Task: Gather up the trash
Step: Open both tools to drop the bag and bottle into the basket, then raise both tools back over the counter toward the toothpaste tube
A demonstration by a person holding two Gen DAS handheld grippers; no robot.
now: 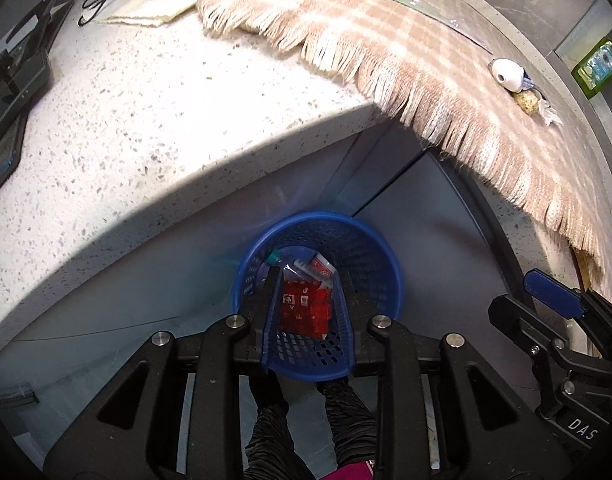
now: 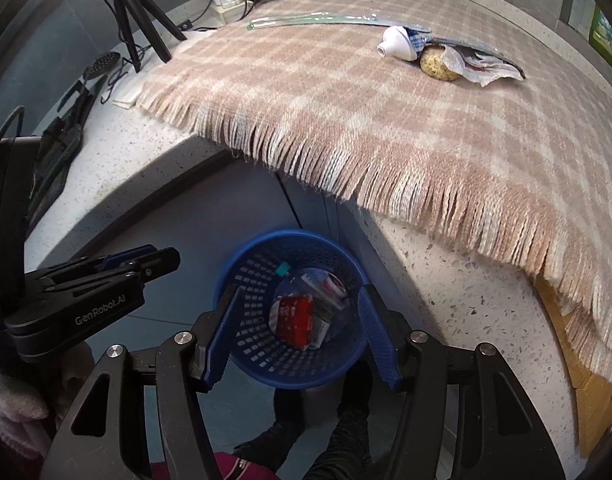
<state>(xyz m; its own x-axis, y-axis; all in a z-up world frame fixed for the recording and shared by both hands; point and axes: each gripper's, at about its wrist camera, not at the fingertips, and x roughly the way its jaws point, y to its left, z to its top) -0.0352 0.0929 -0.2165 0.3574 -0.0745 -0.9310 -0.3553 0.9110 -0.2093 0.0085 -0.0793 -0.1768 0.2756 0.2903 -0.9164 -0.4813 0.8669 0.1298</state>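
With both my left tongs (image 1: 306, 300) and right tongs (image 2: 300, 332) spread and empty over the blue basket (image 2: 242, 256) below, the remaining tube (image 2: 400, 44) and wrappers (image 2: 482, 66) lie up-right on the bench, nearer my right.

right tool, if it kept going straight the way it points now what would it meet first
Probably the trash in the blue basket: the right tool points down into its mouth, with the red wrapper on the pile. Nothing shows in between, though depth is unclear.
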